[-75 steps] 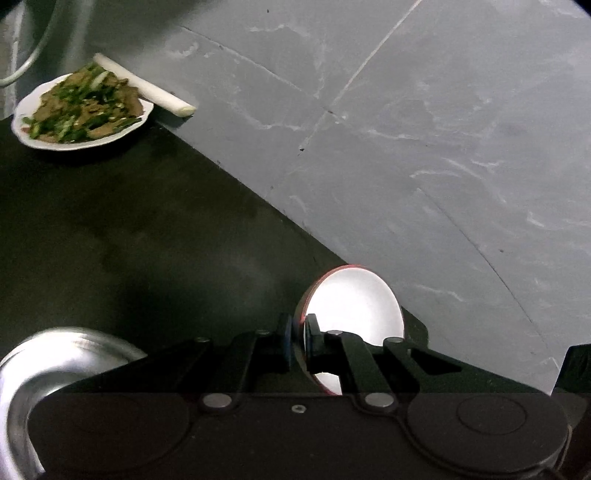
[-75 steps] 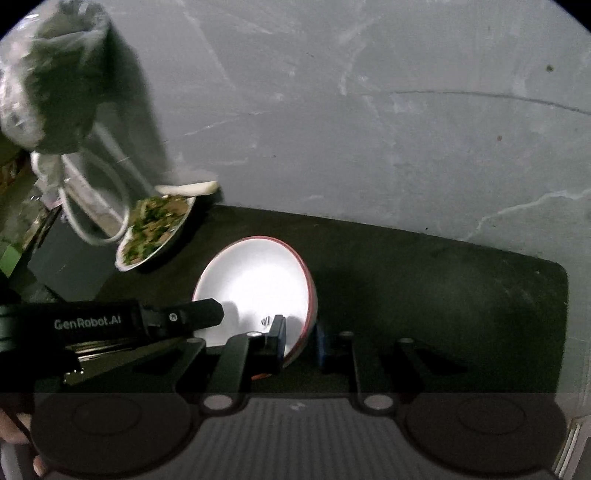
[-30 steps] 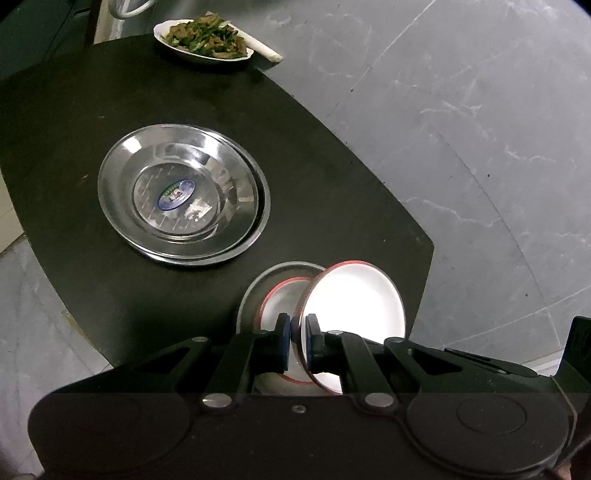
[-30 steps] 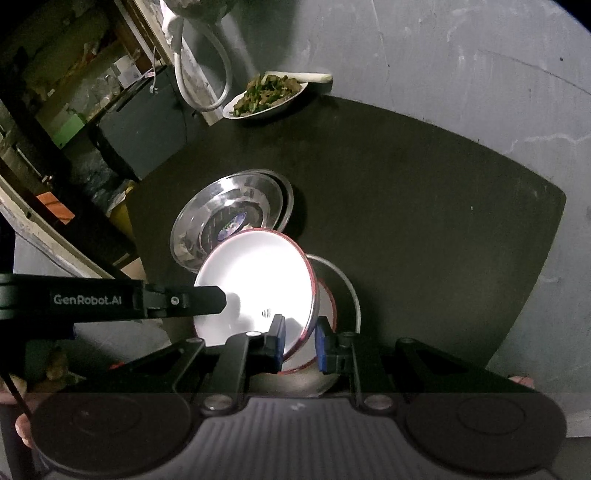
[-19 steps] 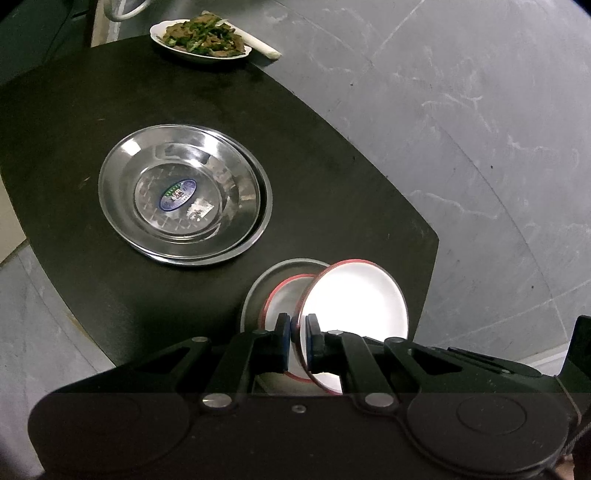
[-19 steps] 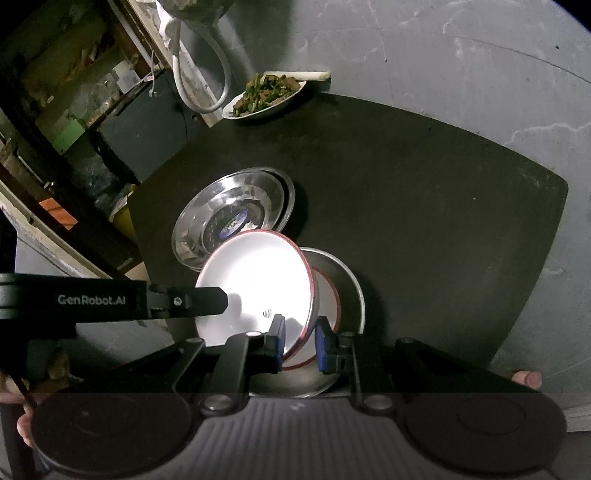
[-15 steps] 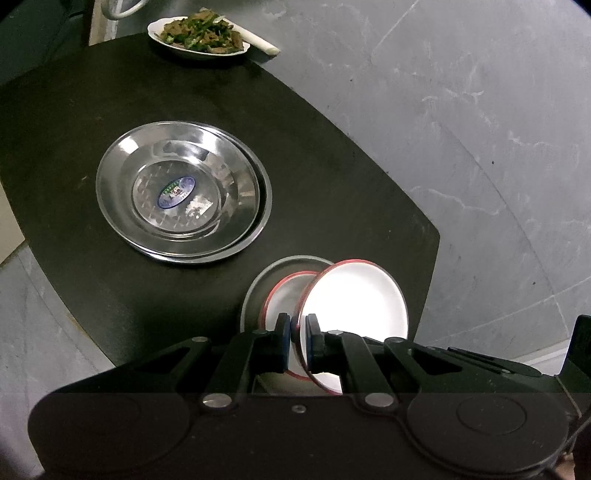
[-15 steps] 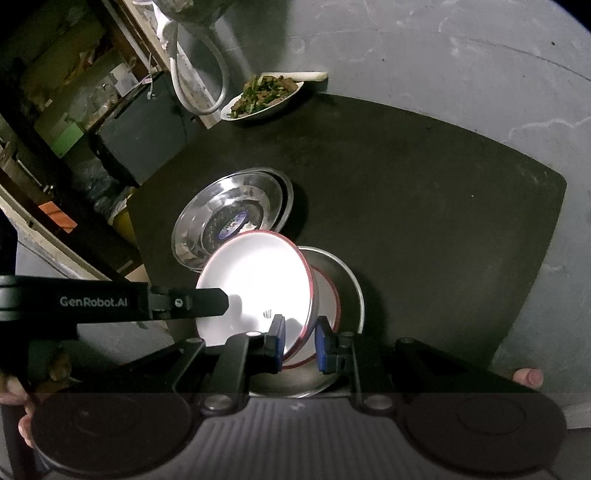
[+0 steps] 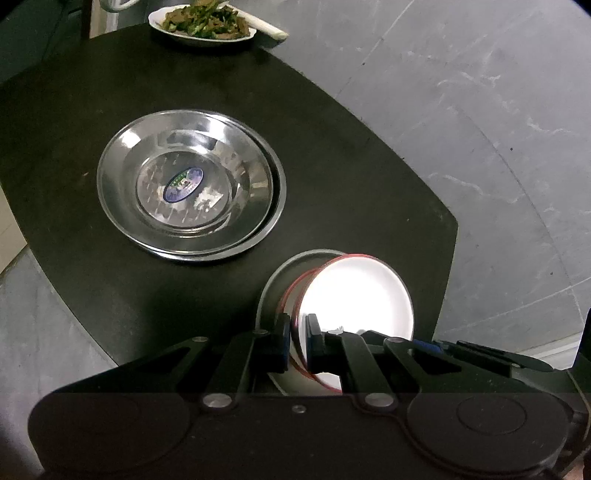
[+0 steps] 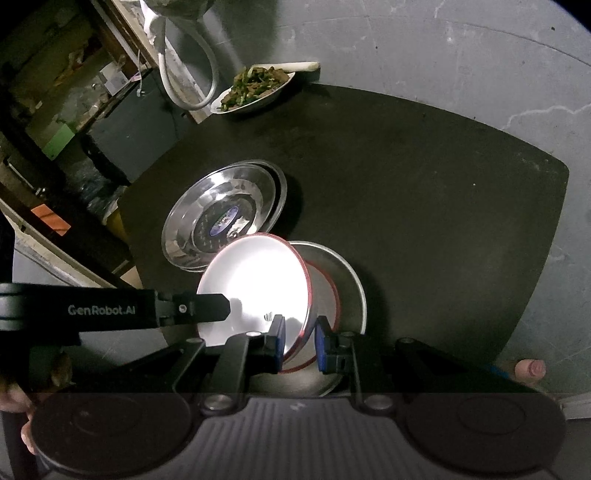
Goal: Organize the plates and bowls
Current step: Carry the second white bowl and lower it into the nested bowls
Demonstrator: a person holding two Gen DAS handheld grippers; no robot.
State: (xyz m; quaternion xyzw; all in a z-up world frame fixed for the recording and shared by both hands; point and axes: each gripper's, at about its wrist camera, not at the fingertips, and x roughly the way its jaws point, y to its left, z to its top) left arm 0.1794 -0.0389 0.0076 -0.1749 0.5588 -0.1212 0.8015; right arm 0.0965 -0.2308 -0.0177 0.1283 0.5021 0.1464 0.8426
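Note:
A white bowl with a red rim [image 9: 354, 295] [image 10: 255, 288] is held tilted between both grippers. My left gripper [image 9: 298, 339] is shut on its left rim; my right gripper [image 10: 299, 341] is shut on its opposite rim. It hangs just above a second red-rimmed bowl [image 10: 327, 291] nested in a steel bowl [image 9: 273, 280] [image 10: 351, 288] at the near edge of the black table [image 9: 351, 155]. Stacked steel plates [image 9: 188, 184] [image 10: 225, 218] lie to the left.
A white plate of green stir-fry [image 9: 201, 22] [image 10: 255, 90] sits at the table's far corner, a white stalk [image 9: 264, 27] beside it. Grey stone floor [image 9: 498, 110] surrounds the table. Dark shelving and a hose [image 10: 184, 74] stand at the left.
Both grippers have lowered the white bowl closer over the nested bowls since half a second ago. Before that they carried it from near the food plate to this near edge.

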